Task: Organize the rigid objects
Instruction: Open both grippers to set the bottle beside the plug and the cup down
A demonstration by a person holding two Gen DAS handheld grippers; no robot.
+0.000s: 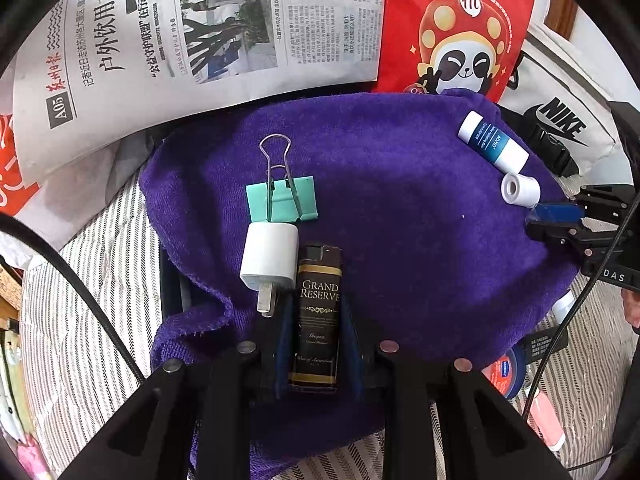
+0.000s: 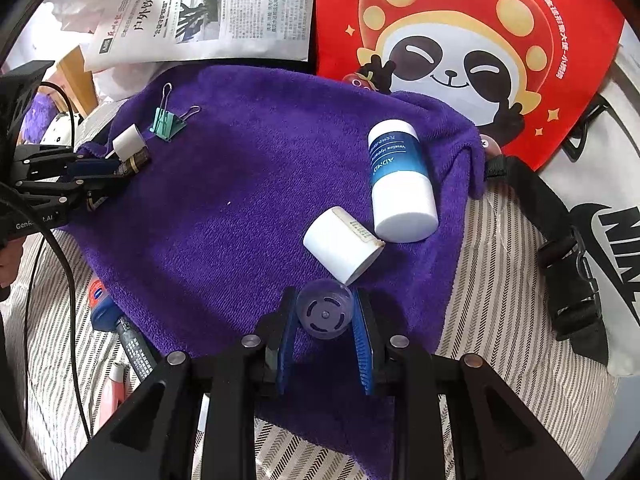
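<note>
The left gripper (image 1: 316, 344) had its jaws closed narrowly on one dark lighter (image 1: 317, 320) lettered "Grand Reserve", the blue pads pressed to its two long sides. Just ahead and to the left of those jaws lay one white charger plug (image 1: 270, 258), touching the lighter's side, and beyond it one green binder clip (image 1: 282, 200), touching the plug's far end.

The right gripper (image 2: 325, 316) had its jaws a little wider, clamped on one small clear plastic cap (image 2: 325, 314). Directly ahead of these jaws lay one white cylinder (image 2: 342, 244), and just past it, touching or nearly so, one blue-and-white tube (image 2: 398, 178).

All of this rested on one purple towel (image 1: 380, 240) spread over a striped sheet (image 2: 500, 300). Far ahead of both jaws lay one newspaper (image 1: 180, 32) and one red panda bag (image 2: 472, 40).

The right wrist view alone showed the cap's slotted face; the left view showed only the right gripper's pads there. The left wrist view alone gave the lighter's lettering and the plug's metal prongs; in the right view both sat small beside the left gripper (image 2: 100, 168).
</note>
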